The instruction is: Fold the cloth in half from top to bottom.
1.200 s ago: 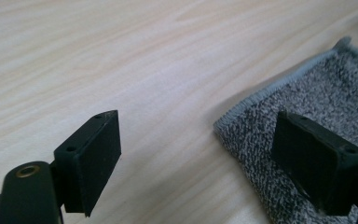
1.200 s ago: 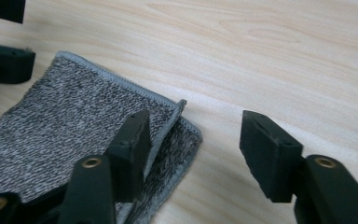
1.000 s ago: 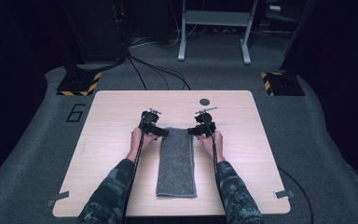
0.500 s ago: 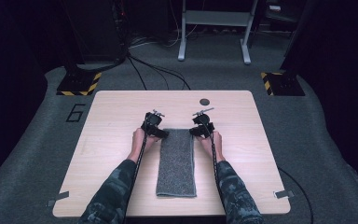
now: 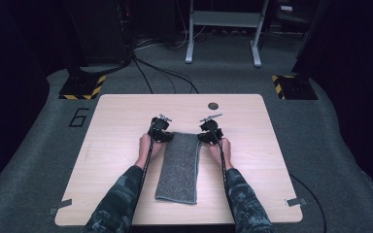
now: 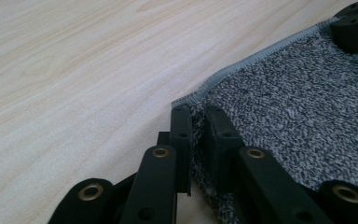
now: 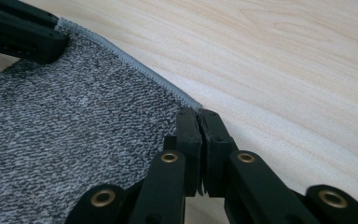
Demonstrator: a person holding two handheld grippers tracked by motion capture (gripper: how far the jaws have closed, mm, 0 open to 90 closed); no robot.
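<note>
**Both far corners of the towel pinched**

My left tongs (image 5: pixel 161 132) sit at the far left corner of the grey towel (image 5: pixel 179 165), and my right tongs (image 5: pixel 208 132) at the far right corner. The towel lies folded into a long strip on the desk (image 5: pixel 121 121), running from between my hands toward the near edge, roughly in the middle of the top.

In the left gripper view my left tongs (image 6: pixel 196 122) are clamped on the towel (image 6: pixel 298 107), with a fold of the speckled cloth standing between the jaws beside the stitched hem. In the right gripper view my right tongs (image 7: pixel 198 122) are pressed nearly together right at the corner of the towel (image 7: pixel 74 121), where the hem ends, gripping its edge.

A small dark disc (image 5: pixel 213 106) lies on the desk beyond the towel, well apart from it.
</note>
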